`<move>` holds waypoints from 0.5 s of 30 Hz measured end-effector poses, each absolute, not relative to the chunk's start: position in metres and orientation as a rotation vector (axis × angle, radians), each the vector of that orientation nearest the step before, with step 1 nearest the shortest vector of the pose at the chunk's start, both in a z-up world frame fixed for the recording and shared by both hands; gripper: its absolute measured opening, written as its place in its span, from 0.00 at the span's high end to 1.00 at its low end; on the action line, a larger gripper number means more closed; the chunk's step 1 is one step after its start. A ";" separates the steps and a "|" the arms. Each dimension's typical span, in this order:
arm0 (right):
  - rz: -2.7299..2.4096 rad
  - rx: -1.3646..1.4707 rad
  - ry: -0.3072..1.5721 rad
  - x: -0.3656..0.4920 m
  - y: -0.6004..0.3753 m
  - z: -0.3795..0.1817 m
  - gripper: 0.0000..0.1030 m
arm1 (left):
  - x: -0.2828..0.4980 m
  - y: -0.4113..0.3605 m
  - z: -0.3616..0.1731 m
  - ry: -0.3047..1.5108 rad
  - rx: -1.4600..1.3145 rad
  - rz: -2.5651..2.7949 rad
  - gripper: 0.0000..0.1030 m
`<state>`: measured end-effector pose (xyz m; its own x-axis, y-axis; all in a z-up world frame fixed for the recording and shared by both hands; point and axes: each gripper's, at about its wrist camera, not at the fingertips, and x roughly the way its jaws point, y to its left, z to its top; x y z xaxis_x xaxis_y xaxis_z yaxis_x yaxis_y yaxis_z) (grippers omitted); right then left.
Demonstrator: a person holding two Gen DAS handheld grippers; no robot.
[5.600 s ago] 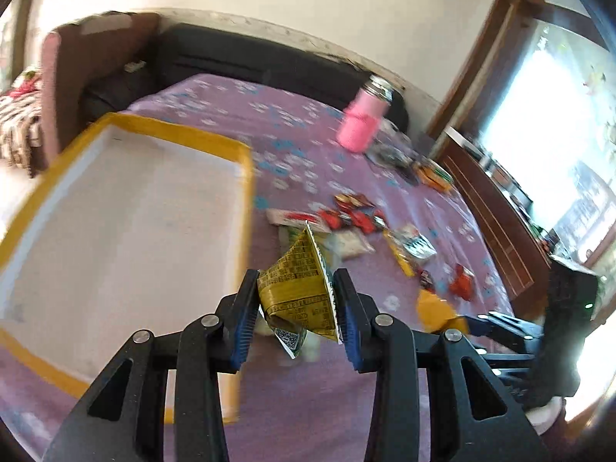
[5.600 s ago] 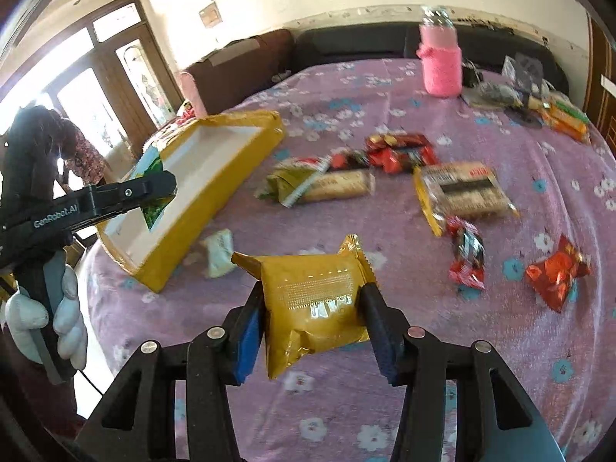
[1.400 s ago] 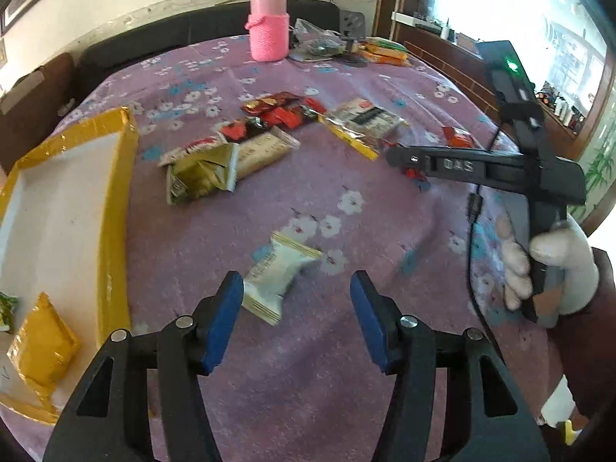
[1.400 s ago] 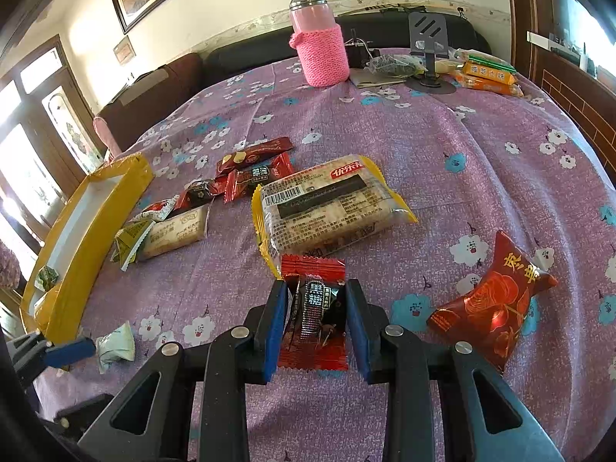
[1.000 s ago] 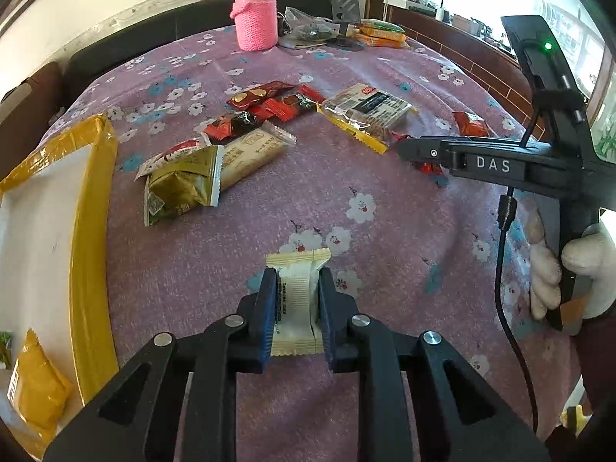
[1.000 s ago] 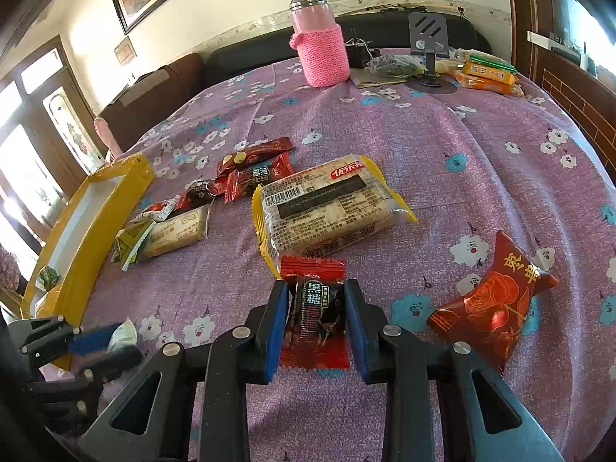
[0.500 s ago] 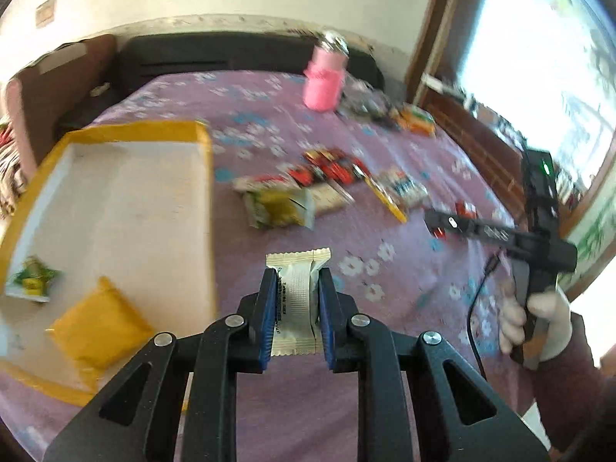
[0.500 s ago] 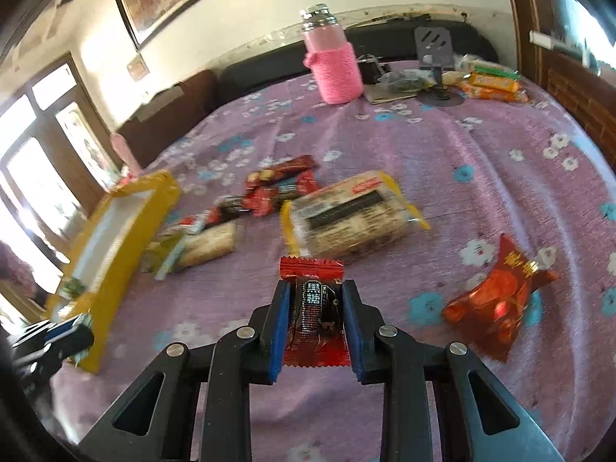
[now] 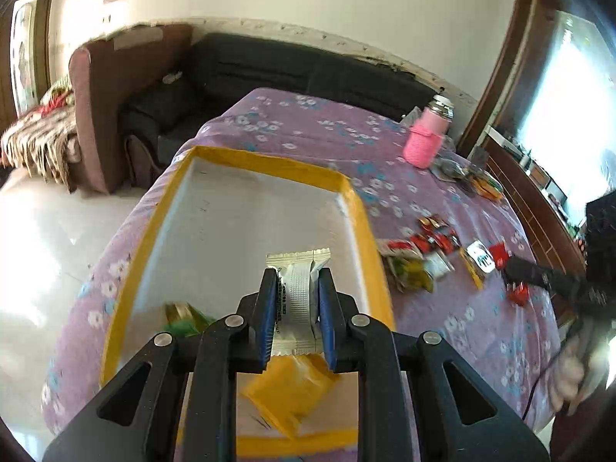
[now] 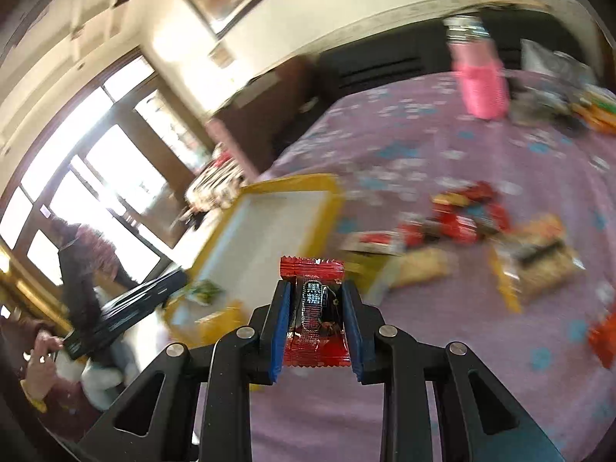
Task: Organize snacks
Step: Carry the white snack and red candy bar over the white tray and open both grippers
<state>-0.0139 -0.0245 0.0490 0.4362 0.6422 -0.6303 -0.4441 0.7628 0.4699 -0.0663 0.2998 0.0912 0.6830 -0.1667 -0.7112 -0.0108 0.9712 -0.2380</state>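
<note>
Left gripper point(image 9: 296, 308) clamped on white packet point(image 9: 298, 288), right above the tray point(image 9: 246, 231); right gripper point(image 10: 315, 319) pinching red candy point(image 10: 313, 308), tray far-left.

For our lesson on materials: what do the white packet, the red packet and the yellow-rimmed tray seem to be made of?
White packet: probably plastic film; matte, crimped ends. Red packet: glossy film or foil; shiny, serrated edges. Tray: perhaps taped cardboard; flat white floor, yellow rim.

- The left claw point(image 9: 296, 315) points steeply downward, its blue pads clamped on a white snack packet point(image 9: 298, 300).
- The right claw point(image 10: 315, 323) also tilts downward, its pads pinching a red candy wrapper point(image 10: 315, 315).
- A white-gloved hand point(image 10: 98, 383) grips the left tool's handle.
</note>
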 end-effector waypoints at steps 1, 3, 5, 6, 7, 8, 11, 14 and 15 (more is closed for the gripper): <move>0.702 0.221 0.891 -0.013 -0.006 0.052 0.74 | -0.060 0.305 0.089 0.830 -0.235 -0.083 0.83; 0.738 0.172 0.905 -0.011 0.031 0.053 0.74 | -0.042 0.315 0.079 0.868 -0.236 -0.061 0.83; 0.760 0.134 0.940 -0.007 0.068 0.044 0.74 | -0.029 0.326 0.065 0.903 -0.252 -0.047 0.83; 0.761 0.117 0.948 -0.008 0.077 0.040 0.74 | -0.022 0.333 0.056 0.927 -0.272 -0.042 0.83; 0.757 0.089 0.959 -0.007 0.091 0.034 0.74 | -0.018 0.337 0.050 0.942 -0.284 -0.035 0.83; 0.750 0.055 0.974 -0.005 0.107 0.024 0.74 | -0.013 0.340 0.044 0.956 -0.294 -0.028 0.83; 0.734 -0.021 1.014 0.000 0.142 -0.001 0.74 | -0.003 0.349 0.030 0.988 -0.314 -0.014 0.83; 0.725 -0.063 1.044 0.006 0.165 -0.019 0.74 | -0.004 0.352 0.027 1.000 -0.332 -0.026 0.82; 0.723 -0.073 1.049 0.007 0.170 -0.023 0.74 | -0.005 0.352 0.028 1.000 -0.327 -0.021 0.82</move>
<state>0.0068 0.1700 -0.0228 0.2927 0.5084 -0.8099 -0.5755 0.7701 0.2754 -0.0053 0.3516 0.0276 0.5441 -0.1658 -0.8225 -0.1318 0.9512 -0.2789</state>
